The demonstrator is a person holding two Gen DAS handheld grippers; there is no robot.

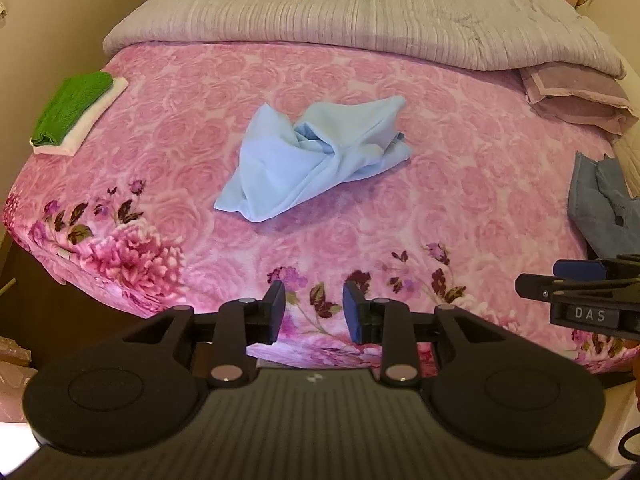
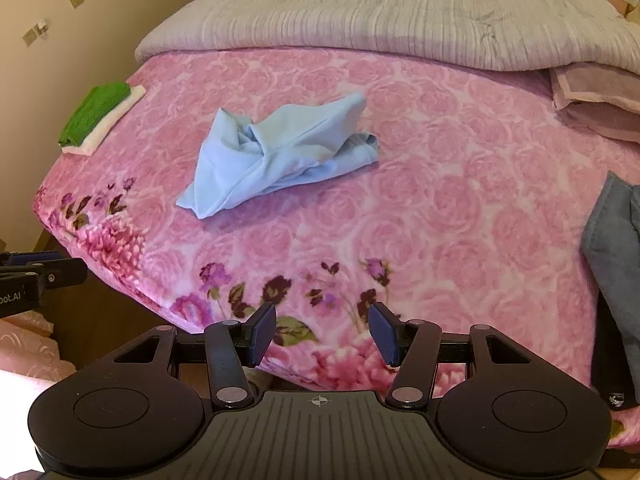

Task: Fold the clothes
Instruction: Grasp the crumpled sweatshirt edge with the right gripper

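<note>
Two grippers are hovering at the near edge of the bed [image 1: 460,168], and neither is holding anything. Left gripper [image 1: 314,310] is sitting low over the flowered border of the pink blanket [image 1: 400,220], its fingers [image 1: 276,312] spread apart with bare blanket showing between them. Right gripper [image 2: 322,334] is doing the same just beside it, fingers [image 2: 384,334] wide open, nothing between the pads.

Out in the middle of the bed the blue garment [image 1: 312,152] is lying crumpled and unfolded, twisted in on itself with one end pointing toward the near left corner, well apart from both grippers. In the right wrist view that same garment [image 2: 280,152] is sitting left of centre, again clear of the fingers.

Over at the far left edge a green cloth [image 1: 70,108] is resting folded on top of a white one [image 1: 90,128], a tidy stack. A grey quilt [image 1: 360,12] is bunched along the head of the bed, with a pink towel [image 1: 576,96] tucked at its right end. Denim [image 2: 612,248] is hanging over the right edge, near the right gripper, untouched
</note>
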